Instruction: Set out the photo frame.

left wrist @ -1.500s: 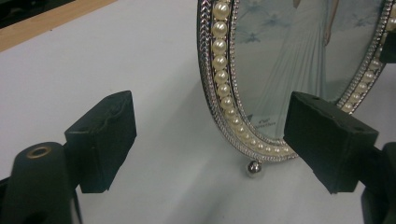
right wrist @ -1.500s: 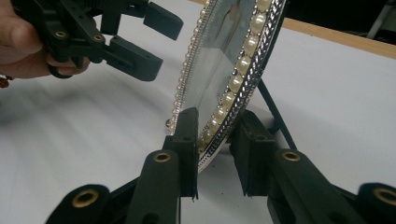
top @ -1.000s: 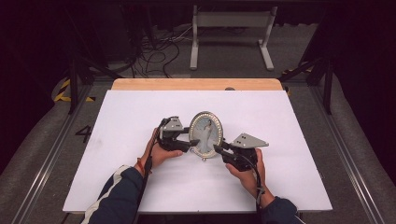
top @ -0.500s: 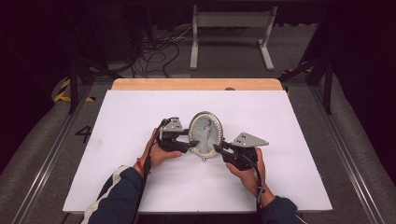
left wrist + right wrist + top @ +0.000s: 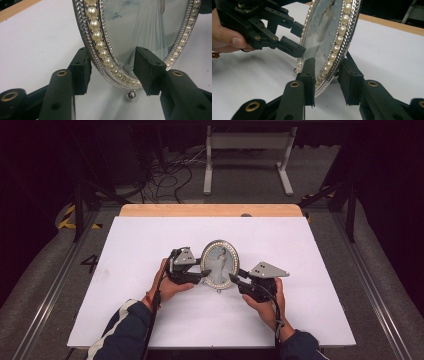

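Since the frame (image 5: 219,264) is stood upright mid-counter (image 5: 150,240), it's flanked low on both sides: the left gripper (image 5: 204,272), just closing, isn't clamped on the rim yet, and the right gripper (image 5: 233,277), just easing open, straddles it loosely.

Between the matt black plastic jaws of the left gripper (image 5: 113,72), whose pads look rough and chipped at the edges, the oval picture frame (image 5: 110,67) is shiny silver metal with a braided rim, a row of glossy pearl-like beads and a smooth, reflective glass front. Beneath both grippers lies a matt white table cover (image 5: 150,245), smooth like paper. Beyond them its far edge shows bare pale wood (image 5: 210,210).
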The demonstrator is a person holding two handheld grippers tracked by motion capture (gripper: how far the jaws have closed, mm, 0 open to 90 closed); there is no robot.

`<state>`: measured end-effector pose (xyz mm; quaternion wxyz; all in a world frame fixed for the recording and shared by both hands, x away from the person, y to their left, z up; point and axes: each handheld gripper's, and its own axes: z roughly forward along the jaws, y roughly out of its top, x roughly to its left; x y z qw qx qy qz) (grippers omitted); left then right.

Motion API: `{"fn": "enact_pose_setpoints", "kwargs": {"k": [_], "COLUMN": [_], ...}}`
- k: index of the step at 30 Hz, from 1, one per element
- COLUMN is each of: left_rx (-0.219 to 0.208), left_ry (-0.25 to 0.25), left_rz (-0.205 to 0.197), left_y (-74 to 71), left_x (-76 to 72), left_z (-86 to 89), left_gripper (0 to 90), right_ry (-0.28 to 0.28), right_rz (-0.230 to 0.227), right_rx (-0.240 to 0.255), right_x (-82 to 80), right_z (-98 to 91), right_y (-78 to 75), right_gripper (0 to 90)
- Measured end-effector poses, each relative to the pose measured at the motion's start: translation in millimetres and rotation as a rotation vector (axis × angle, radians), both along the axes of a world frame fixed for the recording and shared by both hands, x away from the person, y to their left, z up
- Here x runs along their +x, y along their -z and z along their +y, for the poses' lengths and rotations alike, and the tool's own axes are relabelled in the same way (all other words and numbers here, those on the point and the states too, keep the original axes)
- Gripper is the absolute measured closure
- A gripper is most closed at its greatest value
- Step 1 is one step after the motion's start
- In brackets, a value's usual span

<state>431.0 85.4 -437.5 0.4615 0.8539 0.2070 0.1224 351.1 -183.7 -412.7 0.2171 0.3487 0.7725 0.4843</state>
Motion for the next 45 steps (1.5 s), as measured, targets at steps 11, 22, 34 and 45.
{"fn": "enact_pose_setpoints", "kwargs": {"k": [11,22,34,45], "left_rx": [-0.044,-0.049,-0.032,0.008], "left_ry": [0.008,-0.001,0.0,-0.009], "left_rz": [0.015,0.029,0.025,0.011], "left_y": [1.1,1.2,0.4,-1.1], "left_x": [2.6,1.3,-4.6,-12.2], "left_z": [-0.2,1.3,3.1,3.9], "left_gripper": [47.4,51.0,56.4,58.1], "right_ry": [0.02,0.015,0.039,0.055], "right_rz": [-0.018,-0.017,-0.018,-0.015], "right_rx": [-0.005,0.0,0.006,0.005], "right_x": [-5.0,-4.3,-1.1,3.2], "right_z": [-3.6,-4.5,-8.4,-9.9], "right_y": [-1.3,-1.0,0.1,1.1], "right_gripper": [76.5,79.5,78.7,77.9]}}
